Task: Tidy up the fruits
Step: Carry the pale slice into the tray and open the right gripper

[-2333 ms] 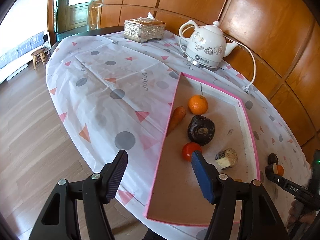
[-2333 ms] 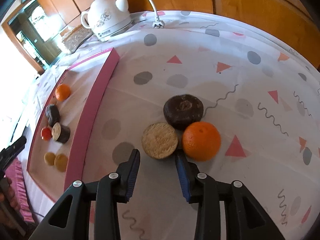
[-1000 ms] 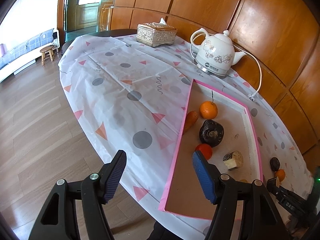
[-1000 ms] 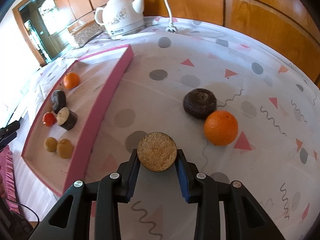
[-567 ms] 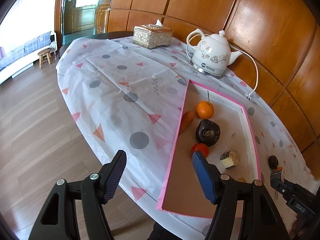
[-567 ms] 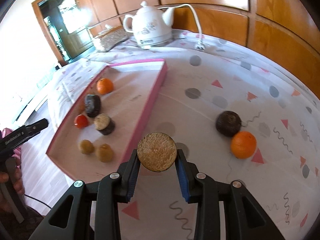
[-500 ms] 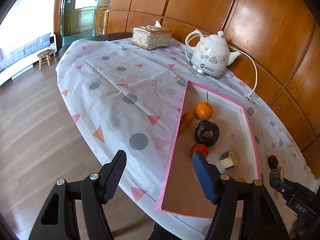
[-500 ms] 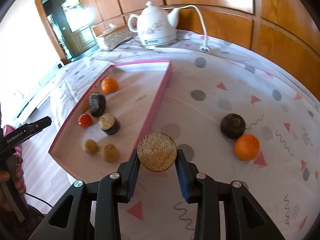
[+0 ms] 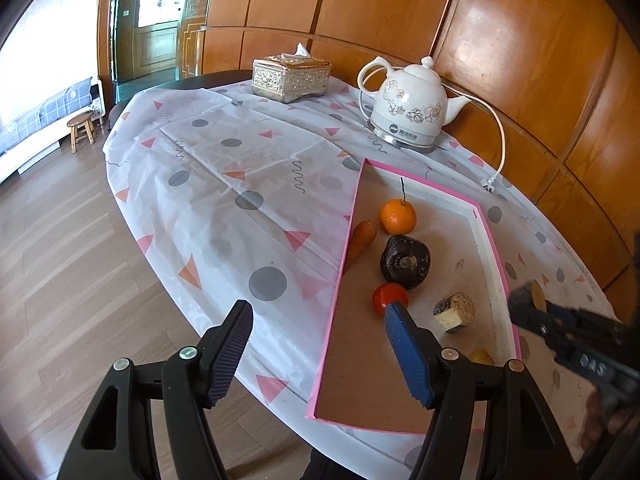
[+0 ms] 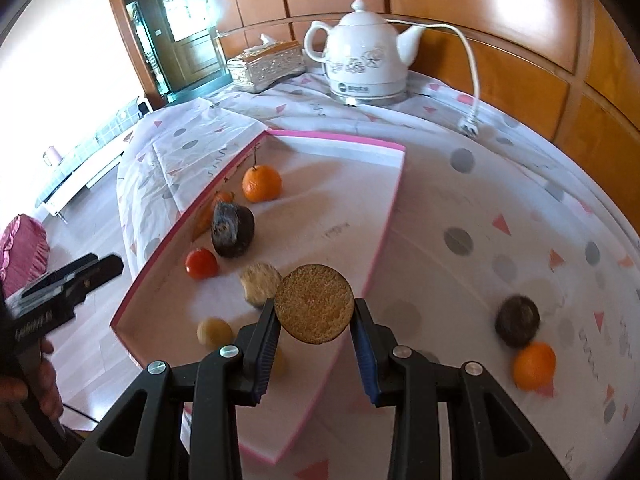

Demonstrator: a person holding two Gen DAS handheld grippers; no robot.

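My right gripper [image 10: 314,318] is shut on a round brown fruit half [image 10: 314,303], cut face toward the camera, held above the right rim of the pink-edged tray [image 10: 386,236]. In the tray lie an orange [image 10: 261,183], a dark fruit [image 10: 232,229], a red tomato [image 10: 201,263], a cut fruit piece [image 10: 260,280] and a small yellow fruit [image 10: 214,332]. A dark fruit [image 10: 517,321] and an orange [image 10: 534,365] lie on the cloth to the right. My left gripper [image 9: 318,346] is open and empty at the tray's [image 9: 498,264] near left corner.
A white kettle [image 10: 362,60] with its cord [image 10: 472,80] and a tissue box [image 10: 266,65] stand at the back of the table. The tray also holds a carrot [image 9: 360,240]. The table's edge drops to wooden floor [image 9: 60,260] on the left.
My right gripper closed on the brown fruit half, lifted it off the cloth and carried it left over the tray's rim. My left gripper shifted slightly and stayed open.
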